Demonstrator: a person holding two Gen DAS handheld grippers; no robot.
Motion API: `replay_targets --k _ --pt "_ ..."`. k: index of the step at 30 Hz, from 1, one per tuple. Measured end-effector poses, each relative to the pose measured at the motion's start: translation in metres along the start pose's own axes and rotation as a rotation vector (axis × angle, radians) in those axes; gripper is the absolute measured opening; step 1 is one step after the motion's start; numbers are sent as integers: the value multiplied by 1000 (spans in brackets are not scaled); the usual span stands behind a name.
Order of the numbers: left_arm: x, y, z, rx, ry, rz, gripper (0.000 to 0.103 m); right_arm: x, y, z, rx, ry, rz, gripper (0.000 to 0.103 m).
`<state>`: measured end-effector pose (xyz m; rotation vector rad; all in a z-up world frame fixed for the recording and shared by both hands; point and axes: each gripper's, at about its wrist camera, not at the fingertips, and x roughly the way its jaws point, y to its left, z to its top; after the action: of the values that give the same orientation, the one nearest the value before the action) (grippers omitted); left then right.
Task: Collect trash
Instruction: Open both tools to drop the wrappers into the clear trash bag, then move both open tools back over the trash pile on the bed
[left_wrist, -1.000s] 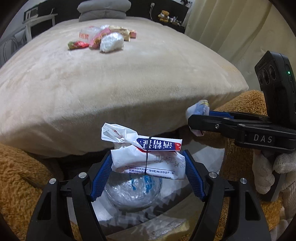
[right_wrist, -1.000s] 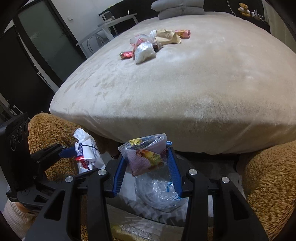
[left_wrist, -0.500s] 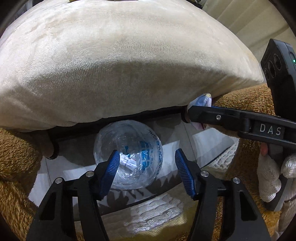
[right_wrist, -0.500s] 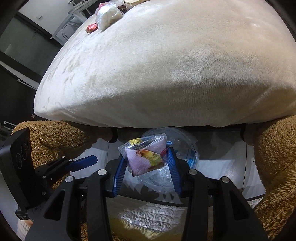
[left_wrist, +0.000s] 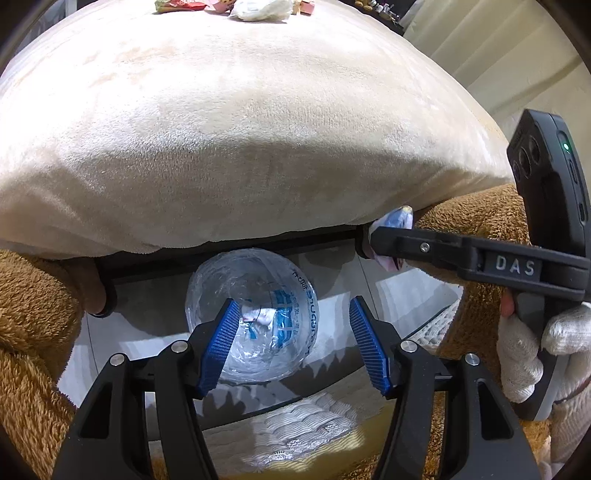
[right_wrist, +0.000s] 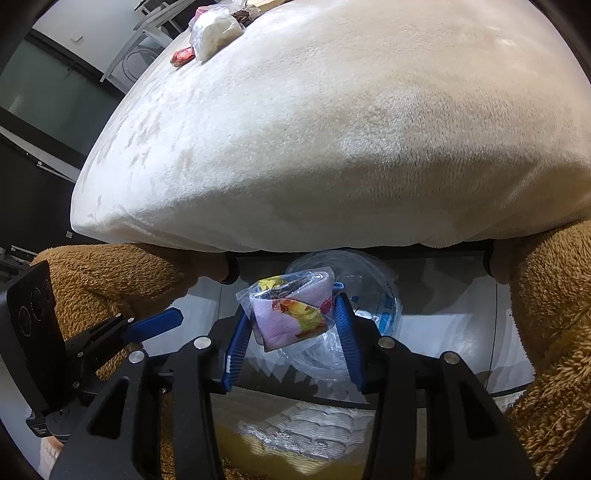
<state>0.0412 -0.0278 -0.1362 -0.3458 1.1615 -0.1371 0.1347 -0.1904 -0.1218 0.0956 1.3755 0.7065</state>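
A wide bed covered in a cream plush blanket (left_wrist: 236, 147) fills most of both views, with a brown shaggy plush mass (right_wrist: 554, 295) bulging out on either side beneath its edge. Far back on the blanket lies a small heap of wrappers (left_wrist: 236, 5), among them a white crumpled bag (right_wrist: 214, 31) and a red packet (right_wrist: 181, 57). Below the bed's edge, on the pale glossy floor (left_wrist: 399, 291), stands a clear plastic-lined bin (left_wrist: 255, 314) with blue print on its liner and a scrap of white wrapper inside. The left tongs (left_wrist: 293, 345) hang over this bin with their blue ribbed pads apart and nothing between them, having just narrowed after dropping their load. The right tongs (right_wrist: 291, 332) sit above the same bin; their jaws have just been opening, and a clear packet with pink floral print (right_wrist: 288, 310) lies between the pads, its sides against them. A white knitted glove (left_wrist: 524, 354) grips the right tool's handle. At left, dark glass panels (right_wrist: 33, 110) and a metal-framed chair stand beyond the bed; pale curtains (left_wrist: 498, 48) hang at right.
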Motion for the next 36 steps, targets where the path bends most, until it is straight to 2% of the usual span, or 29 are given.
replay_targets --k 2,3,13,15,19,27,32,36 --pt "3 0 2 -1 11 8 60 0 -1 -1 14 -2 9 57" --pt "3 -1 3 -2 16 9 60 0 -1 -2 20 -5 14 58" --pt "-7 -8 0 24 -19 6 60 -18 -5 -10 40 -58 63 58" --pt "-13 -8 0 19 -41 -12 60 -25 -3 -13 30 -92 95 58" --pt "-29 -7 -1 15 -105 -34 60 -53 1 -24 -18 -216 148 58" --pt "-63 -5 -4 4 -251 -88 60 -87 -4 -22 -20 -371 185 58" --pt "-82 3 3 -17 -296 -100 60 -103 -9 -4 1 -416 182 58" --pt "-94 13 21 -27 -318 -86 60 -107 -12 21 -9 -429 171 58"
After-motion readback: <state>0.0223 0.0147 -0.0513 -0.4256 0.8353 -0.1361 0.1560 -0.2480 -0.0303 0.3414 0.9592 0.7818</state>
